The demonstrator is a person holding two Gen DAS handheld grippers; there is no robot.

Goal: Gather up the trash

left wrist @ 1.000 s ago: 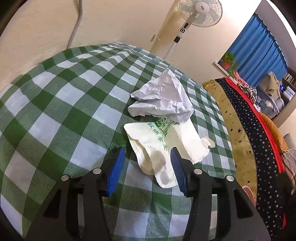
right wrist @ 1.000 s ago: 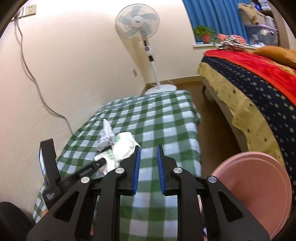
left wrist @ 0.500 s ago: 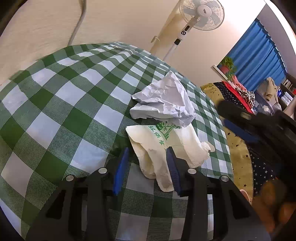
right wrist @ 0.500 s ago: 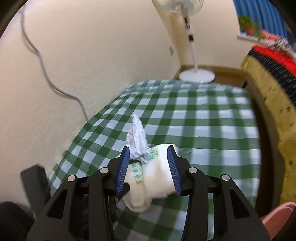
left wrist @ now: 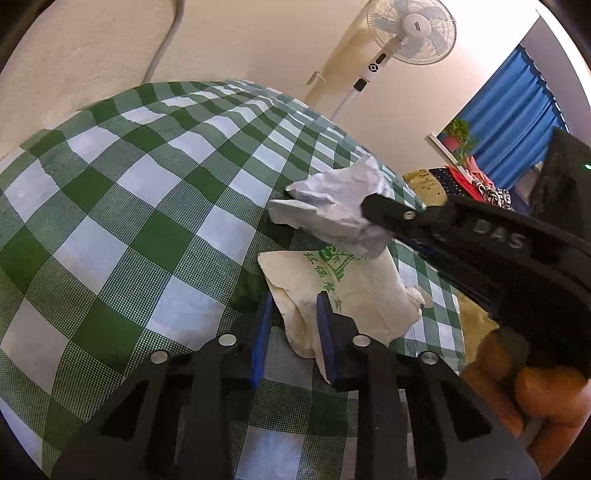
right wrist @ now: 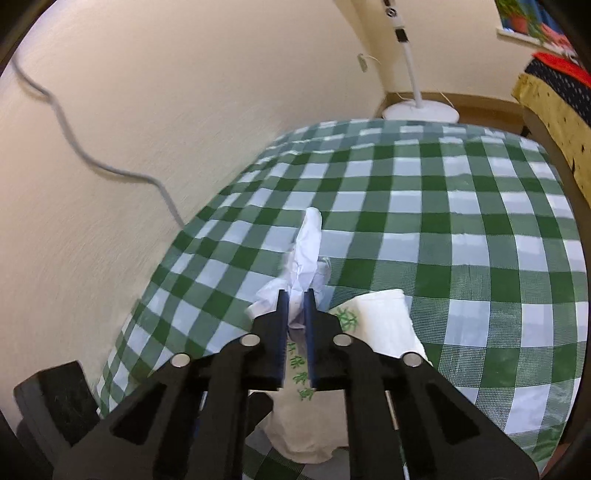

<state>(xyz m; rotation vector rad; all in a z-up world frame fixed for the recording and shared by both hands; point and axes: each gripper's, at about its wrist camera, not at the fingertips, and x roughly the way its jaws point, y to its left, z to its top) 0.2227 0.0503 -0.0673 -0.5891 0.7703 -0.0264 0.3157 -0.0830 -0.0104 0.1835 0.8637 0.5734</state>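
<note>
A crumpled white paper [left wrist: 332, 210] lies on the green checked tablecloth [left wrist: 147, 206], partly on top of a cream plastic bag with green print [left wrist: 347, 295]. My left gripper [left wrist: 291, 317] has closed on the near edge of the bag. My right gripper [right wrist: 295, 306] is shut on the crumpled paper [right wrist: 306, 251], which sticks up beyond the pads; the bag [right wrist: 380, 325] lies under and right of it. The right gripper also shows in the left wrist view [left wrist: 384, 214], coming in from the right onto the paper.
The cream wall [right wrist: 147, 110] with a grey cable [right wrist: 74, 147] runs along the table's left side. A white standing fan [left wrist: 410, 26] stands beyond the far end. A bed with a dark starred cover [right wrist: 554, 85] lies to the right.
My right gripper swung from the table's right side over to the paper and closed on it. My left gripper's jaws narrowed onto the bag's edge.
</note>
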